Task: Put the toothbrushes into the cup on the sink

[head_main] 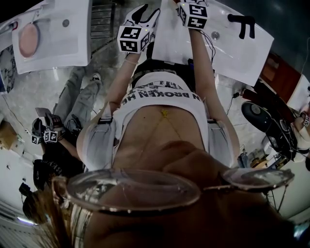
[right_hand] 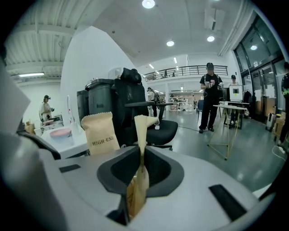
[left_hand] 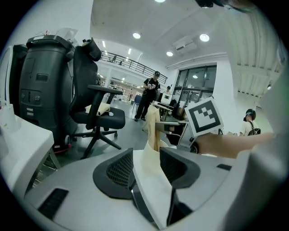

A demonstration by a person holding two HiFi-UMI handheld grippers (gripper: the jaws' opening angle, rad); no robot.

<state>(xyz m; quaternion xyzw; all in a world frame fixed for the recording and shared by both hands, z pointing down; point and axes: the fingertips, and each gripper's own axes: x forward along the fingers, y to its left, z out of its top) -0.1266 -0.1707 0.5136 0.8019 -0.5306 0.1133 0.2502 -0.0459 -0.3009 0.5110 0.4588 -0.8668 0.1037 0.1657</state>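
Note:
Each gripper holds a beige paper packet. In the left gripper view my left gripper (left_hand: 145, 155) is shut on a cream packet (left_hand: 151, 180) that stands up between the pads. In the right gripper view my right gripper (right_hand: 141, 158) is shut on a packet (right_hand: 141, 131) seen edge-on. Beside it is the other packet (right_hand: 100, 133), printed "HIGH-END". In the head view both grippers, left (head_main: 138, 31) and right (head_main: 193, 14), reach over the white sink (head_main: 232, 48); their jaw tips are cut off at the top. No toothbrush shows bare and I see no cup.
A black faucet (head_main: 242, 24) stands on the sink's right. A second white sink (head_main: 53, 34) at upper left carries a pink round dish (head_main: 29, 39). A black office chair (left_hand: 97, 113) and a dark bin (left_hand: 43, 85) stand beyond. Another person (head_main: 46, 133) with grippers crouches at left.

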